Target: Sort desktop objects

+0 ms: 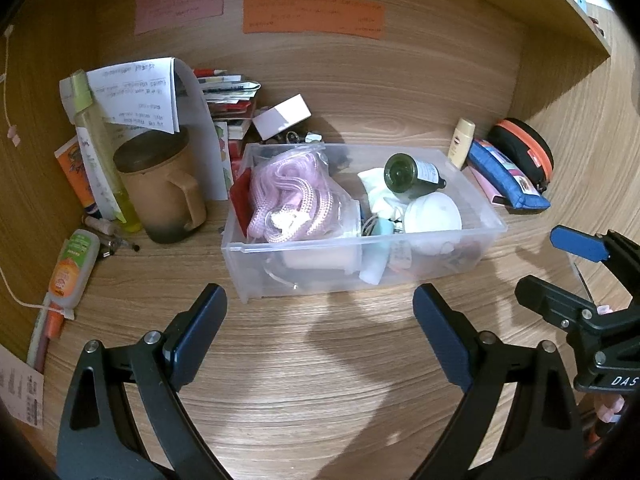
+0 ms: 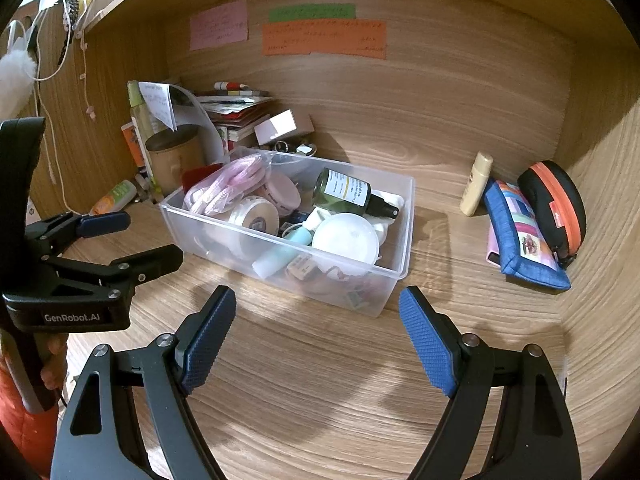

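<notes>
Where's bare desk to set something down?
Free: the desk in front of the clear bin, and the strip between bin and blue pouch. Crowded: the left corner around the mug and papers.

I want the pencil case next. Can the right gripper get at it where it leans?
Probably yes. The right gripper is open and empty, and bare desk lies between it and the blue pencil case, clear of the clear bin.

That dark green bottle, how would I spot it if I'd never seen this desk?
Find the clear plastic bin in the middle of the wooden desk. The dark green bottle lies on its side on top of the clutter inside, just behind a round white lid. It alone is dark glass with a black spray top.
</notes>
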Action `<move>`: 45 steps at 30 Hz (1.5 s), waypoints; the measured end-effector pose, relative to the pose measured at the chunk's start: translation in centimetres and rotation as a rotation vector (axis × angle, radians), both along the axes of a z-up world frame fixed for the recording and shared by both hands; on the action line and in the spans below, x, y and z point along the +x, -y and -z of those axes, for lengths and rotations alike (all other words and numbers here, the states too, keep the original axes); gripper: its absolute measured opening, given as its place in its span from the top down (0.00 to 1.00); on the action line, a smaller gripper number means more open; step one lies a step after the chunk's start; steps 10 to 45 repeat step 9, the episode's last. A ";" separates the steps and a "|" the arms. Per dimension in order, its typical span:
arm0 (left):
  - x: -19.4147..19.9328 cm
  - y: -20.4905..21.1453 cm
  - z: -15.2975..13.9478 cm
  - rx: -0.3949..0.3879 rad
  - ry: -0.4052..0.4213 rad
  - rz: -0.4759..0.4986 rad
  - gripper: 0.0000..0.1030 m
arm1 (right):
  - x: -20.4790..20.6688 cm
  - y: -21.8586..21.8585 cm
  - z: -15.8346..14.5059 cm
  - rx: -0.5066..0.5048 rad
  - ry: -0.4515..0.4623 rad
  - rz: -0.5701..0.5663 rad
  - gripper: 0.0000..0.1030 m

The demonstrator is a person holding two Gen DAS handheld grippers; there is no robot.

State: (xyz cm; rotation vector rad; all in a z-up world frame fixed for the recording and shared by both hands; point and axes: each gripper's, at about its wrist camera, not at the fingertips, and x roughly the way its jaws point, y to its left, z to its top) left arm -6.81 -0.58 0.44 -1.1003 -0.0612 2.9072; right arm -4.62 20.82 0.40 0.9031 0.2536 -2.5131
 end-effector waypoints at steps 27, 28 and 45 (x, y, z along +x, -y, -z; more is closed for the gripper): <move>0.3 -0.8 -0.2 -0.052 -0.032 0.023 0.08 | -0.4 0.1 0.4 -0.001 0.015 -0.002 0.21; 0.3 -0.8 -0.2 -0.052 -0.032 0.023 0.08 | -0.4 0.1 0.4 -0.001 0.015 -0.002 0.21; 0.3 -0.8 -0.2 -0.052 -0.032 0.023 0.08 | -0.4 0.1 0.4 -0.001 0.015 -0.002 0.21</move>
